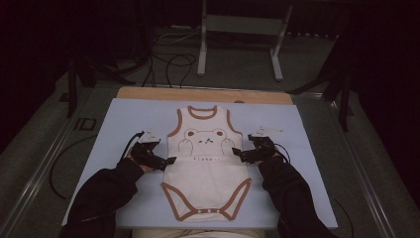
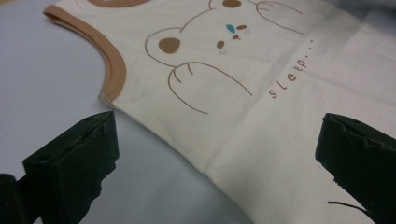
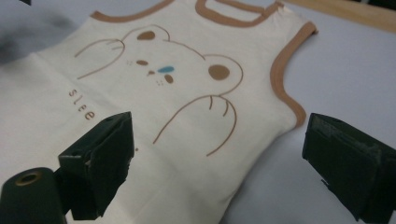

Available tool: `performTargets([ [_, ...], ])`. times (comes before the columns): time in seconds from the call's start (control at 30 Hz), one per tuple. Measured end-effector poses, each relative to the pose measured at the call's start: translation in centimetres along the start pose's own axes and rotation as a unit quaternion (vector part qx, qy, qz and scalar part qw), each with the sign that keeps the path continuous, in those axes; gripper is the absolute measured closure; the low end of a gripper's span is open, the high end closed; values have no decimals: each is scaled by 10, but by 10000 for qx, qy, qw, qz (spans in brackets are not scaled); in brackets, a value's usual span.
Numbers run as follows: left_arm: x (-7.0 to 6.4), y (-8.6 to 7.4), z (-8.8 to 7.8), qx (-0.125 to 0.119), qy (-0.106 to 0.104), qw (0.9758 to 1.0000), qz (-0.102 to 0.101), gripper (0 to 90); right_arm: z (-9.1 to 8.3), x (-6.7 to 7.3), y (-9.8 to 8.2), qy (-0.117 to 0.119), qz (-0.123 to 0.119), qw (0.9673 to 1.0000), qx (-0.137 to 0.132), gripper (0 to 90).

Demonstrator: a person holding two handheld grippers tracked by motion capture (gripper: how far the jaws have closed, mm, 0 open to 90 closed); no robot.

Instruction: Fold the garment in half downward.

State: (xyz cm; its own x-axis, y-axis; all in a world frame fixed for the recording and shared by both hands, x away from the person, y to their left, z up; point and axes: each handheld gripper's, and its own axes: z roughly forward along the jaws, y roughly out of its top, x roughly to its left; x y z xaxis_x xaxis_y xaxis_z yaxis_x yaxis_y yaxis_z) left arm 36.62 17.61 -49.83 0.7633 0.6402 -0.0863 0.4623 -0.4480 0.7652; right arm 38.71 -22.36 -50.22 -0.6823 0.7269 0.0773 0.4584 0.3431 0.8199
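High view shows the cream bodysuit (image 1: 205, 163) lying flat and unfolded mid-tabletop (image 1: 124, 119), so any folding seems not yet begun. Left gripper (image 1: 170, 160) and right gripper (image 1: 236, 153) flank its side seams, fingers apart, holding nothing. Dark room, cables (image 1: 171, 62) beyond.

pale blue mat (image 1: 124, 119), wooden table edge (image 1: 148, 92), white metal stand (image 1: 237, 25), black floor cables (image 1: 171, 62)
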Motion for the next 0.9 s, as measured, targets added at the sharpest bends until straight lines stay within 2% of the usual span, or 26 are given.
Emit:
performTargets([
  [0.2, 1, -1, 8, 277, 19, 9996, -61, 66, 10, -1, -3, -140, 80, 9988, 456, 88],
  [0.27, 2, -2, 10, 285, -20, 9996, -65, 68, 12, 0, -4, -206, 69, 9982, 564, 143],
  [0.33, 2, -2, 13, 354, 29, 9994, -53, 73, 12, -1, -4, -270, 100, 9979, 582, 174],
  [0.47, 1, 0, 15, 392, 71, 9992, -43, 158, 11, -4, -3, -311, 178, 9978, 557, 253],
  [0.67, -1, 1, 20, 505, 270, 9983, -74, 264, 15, -3, -3, -372, 232, 9969, 657, 374],
  [0.9, 3, -1, 26, 640, 392, 9969, -230, 369, 19, -2, -5, -351, 249, 9961, 776, 520],
])
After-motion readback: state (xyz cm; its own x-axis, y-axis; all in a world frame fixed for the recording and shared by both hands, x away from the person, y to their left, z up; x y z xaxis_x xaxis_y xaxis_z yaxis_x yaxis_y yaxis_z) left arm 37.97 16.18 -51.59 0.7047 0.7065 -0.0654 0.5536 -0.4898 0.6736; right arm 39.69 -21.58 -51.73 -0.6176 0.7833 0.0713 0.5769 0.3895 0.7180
